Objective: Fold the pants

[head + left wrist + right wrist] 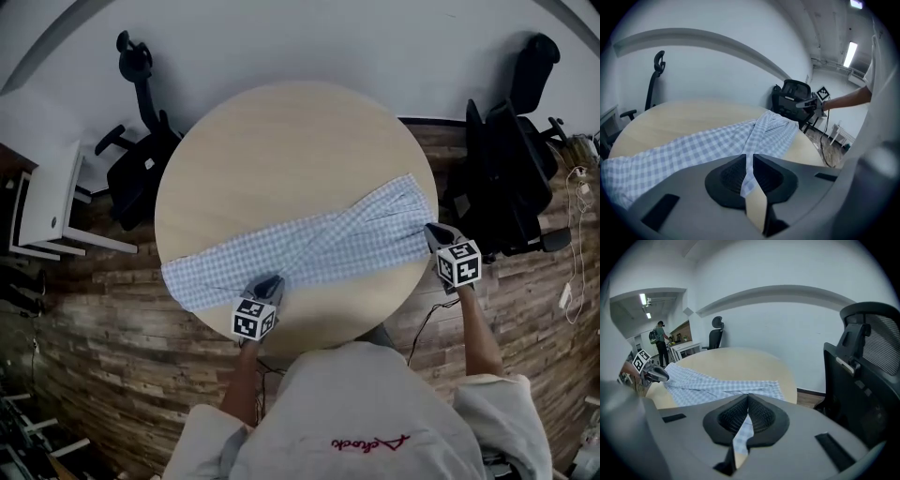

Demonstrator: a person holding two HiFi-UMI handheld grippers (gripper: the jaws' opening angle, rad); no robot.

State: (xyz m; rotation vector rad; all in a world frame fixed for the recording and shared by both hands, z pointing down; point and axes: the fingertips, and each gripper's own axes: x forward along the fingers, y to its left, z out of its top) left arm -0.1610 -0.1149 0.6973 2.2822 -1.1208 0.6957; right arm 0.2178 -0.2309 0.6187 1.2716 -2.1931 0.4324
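Pants point(328, 239) lie flat on the round surface point(281, 141) as one long blue-checked strip, from the near-left rim to the far-right rim in the head view. Both ends reach the rim, and the left end looks to sit right at it or just over

Long axis: diagonal, lower-left to upper-right in the head view. Can't tell which end is the waistband

State of the fold:
- cloth looks layered, with a slanted edge crossing it about mid-length, so I read it as one leg laid over the other; lengthwise fold probably done, but not tidy
- strip is at full length, no crosswise fold yet
- left to do, as I judge it: halve the length at least once, then square up the edges

Grips:
- left tongs point(270, 283) pressed together, pinching the near long edge about mid-length; the left gripper view shows a sliver of checked cloth between the pads
- right tongs point(434, 232) pressed together on the near corner of the right end; the right gripper view shows the check running in between the pads

One grip mid-length and one at the right end: that suits carrying the right end over toward the left end, with the mid grip as the fold line
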